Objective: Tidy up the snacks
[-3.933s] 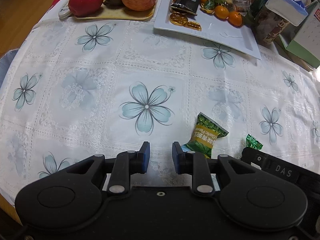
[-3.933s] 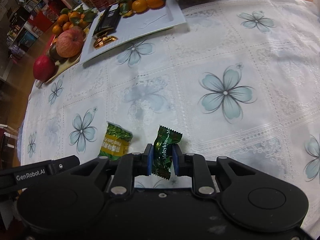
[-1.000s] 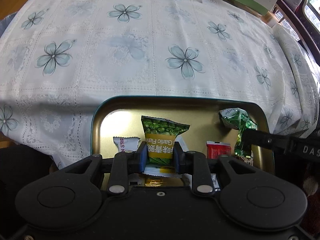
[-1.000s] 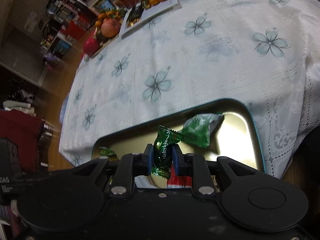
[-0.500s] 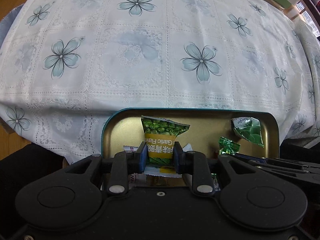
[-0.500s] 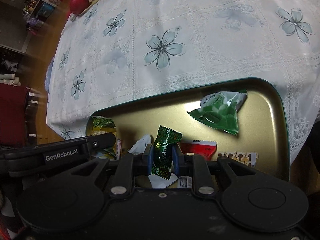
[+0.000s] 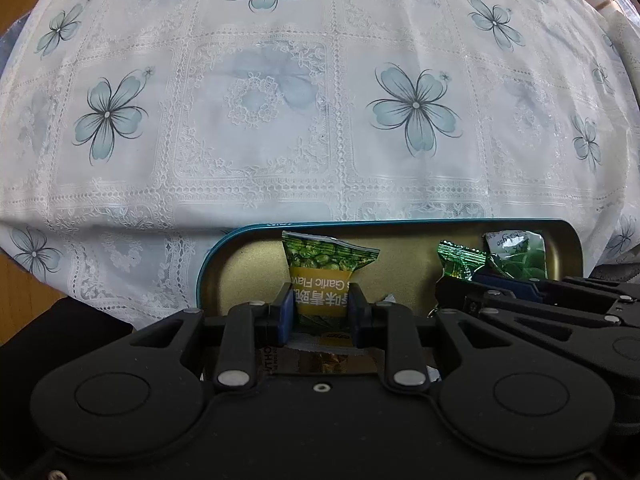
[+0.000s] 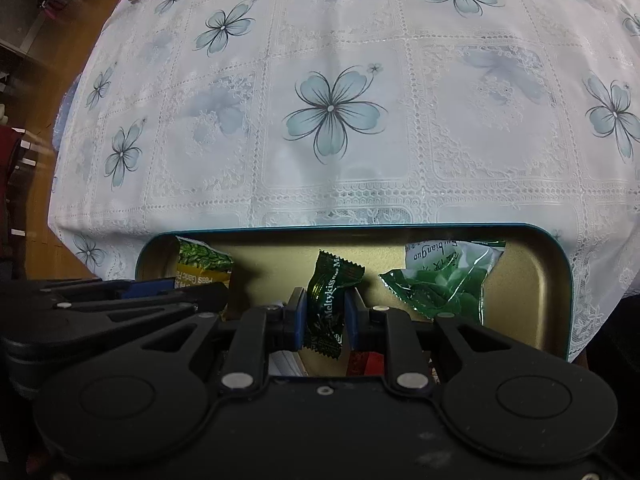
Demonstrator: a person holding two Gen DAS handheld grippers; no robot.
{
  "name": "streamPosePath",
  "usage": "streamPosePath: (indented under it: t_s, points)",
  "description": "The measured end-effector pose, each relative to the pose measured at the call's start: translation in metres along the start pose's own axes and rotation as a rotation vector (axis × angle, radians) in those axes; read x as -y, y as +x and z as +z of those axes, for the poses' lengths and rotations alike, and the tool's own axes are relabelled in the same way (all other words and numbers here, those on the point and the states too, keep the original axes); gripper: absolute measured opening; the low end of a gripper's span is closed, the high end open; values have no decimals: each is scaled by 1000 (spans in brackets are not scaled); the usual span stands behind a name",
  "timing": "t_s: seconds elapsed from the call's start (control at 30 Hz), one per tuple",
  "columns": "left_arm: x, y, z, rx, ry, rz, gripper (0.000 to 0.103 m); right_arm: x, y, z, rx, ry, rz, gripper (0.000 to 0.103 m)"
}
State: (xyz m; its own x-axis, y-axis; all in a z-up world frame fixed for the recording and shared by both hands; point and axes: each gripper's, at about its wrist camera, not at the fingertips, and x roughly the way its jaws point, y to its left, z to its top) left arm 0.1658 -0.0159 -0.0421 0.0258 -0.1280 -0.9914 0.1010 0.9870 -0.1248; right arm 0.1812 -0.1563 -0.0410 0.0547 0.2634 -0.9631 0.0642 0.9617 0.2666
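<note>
While both tools hang over the gold tin (image 7: 240, 268), my left gripper (image 7: 320, 312) pinches the pea packet (image 7: 326, 268) and my right gripper (image 8: 323, 316) pinches the dark green candy (image 8: 334, 292). I judge this the drop-off step: next I spread both and let the 2 snacks fall inside.
</note>
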Motion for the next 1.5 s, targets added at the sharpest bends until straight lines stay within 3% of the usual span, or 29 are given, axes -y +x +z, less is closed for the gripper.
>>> streamPosePath:
  t_s: [0.2, 0.47, 0.8, 0.97, 1.1, 1.5]
  points:
    - [-1, -6, -1, 21, 5, -28, 35, -3, 3, 3, 6, 5, 10, 25]
    - [-5, -31, -19, 121, -6, -9, 35, 1, -20, -19, 62, 7, 20, 25]
    - [5, -48, -79, 276, -14, 84, 35, 14, -48, -83, 169, 27, 12, 26]
    - [10, -49, -109, 354, -5, 131, 35, 21, -57, -123, 276, 25, -35, 26]
    - [12, -46, -133, 401, -10, 115, 35, 28, -60, -148, 343, 27, -64, 26]
    - [13, -34, -177, 508, -6, 127, 36, 36, -60, -208, 481, 7, -32, 32]
